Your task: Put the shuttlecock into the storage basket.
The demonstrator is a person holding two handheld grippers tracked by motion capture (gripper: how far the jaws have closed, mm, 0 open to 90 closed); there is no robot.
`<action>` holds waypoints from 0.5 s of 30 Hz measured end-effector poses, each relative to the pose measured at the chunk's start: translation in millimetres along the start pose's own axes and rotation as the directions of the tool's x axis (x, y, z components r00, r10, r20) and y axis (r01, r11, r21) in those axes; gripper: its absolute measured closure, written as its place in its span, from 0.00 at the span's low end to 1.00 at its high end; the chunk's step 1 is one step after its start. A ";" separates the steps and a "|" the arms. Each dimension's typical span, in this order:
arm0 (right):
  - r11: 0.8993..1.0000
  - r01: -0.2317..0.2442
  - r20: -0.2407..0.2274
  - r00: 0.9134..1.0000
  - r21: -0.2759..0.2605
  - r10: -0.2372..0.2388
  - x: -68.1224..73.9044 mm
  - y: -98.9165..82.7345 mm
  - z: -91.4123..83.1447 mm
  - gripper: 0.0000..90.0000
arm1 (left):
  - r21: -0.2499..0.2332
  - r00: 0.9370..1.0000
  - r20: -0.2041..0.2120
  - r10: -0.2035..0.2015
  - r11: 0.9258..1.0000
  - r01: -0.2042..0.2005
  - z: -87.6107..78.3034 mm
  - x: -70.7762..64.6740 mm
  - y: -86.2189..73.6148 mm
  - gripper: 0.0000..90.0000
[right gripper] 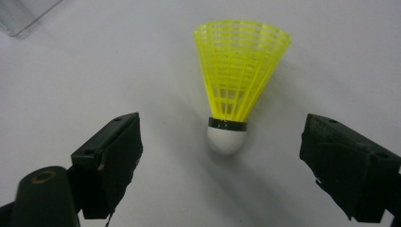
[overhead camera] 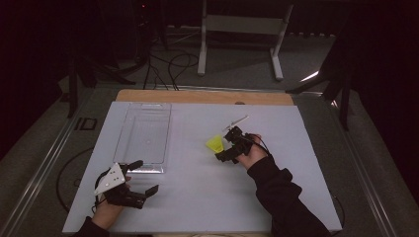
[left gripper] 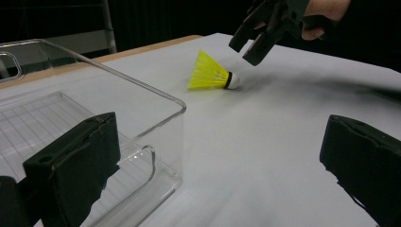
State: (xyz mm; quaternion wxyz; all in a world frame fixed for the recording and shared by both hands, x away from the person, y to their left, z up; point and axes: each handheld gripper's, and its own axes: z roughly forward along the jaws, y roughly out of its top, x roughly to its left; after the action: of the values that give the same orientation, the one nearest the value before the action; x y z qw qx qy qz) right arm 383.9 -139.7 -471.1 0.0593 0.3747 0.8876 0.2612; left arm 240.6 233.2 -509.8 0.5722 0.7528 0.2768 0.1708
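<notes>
Black, foam-padded jaws of the right gripper (right gripper: 222, 156) stand spread wide on either side of a yellow plastic shuttlecock with a white rounded cork and a thin black band (right gripper: 236, 90); neither pad touches it. In the right gripper view the shuttlecock lies on its side on the white table sheet (right gripper: 71, 85), cork end toward the gripper and skirt flaring away, roughly midway between the two jaws. In the high view the right gripper (overhead camera: 228, 148) sits right of centre on the sheet, angled down toward the shuttlecock (overhead camera: 216, 143), which lies just at its left. The left gripper view shows the same shuttlecock (left gripper: 211, 74) resting on the sheet with the right gripper (left gripper: 250, 47) poised just above its cork.

Left gripper (overhead camera: 143, 177), with its grey three-cornered plate, rests low near the front left corner of the sheet, its jaws likewise spread and nothing between them; it is well apart from the shuttlecock. A clear rectangular plastic bin (overhead camera: 144, 133) stands on the left half of the sheet, just beyond the left gripper, its near corner (left gripper: 177, 106) beside that gripper's left-hand jaw. A wooden table edge (overhead camera: 197, 96) shows past the far side of the sheet.
</notes>
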 end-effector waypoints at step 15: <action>0.995 -0.036 -0.019 0.999 0.098 0.039 -6.1 4.9 11.1 0.16 | 0.001 1.000 0.001 0.000 1.000 0.000 0.5 -0.2 -0.1 0.00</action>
State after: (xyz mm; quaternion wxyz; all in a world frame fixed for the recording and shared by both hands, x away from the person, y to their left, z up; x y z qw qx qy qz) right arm 394.7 -136.4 -478.6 0.0267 0.3910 0.8927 0.2226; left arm 240.7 232.7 -509.9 0.5721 0.7531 0.2767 0.1702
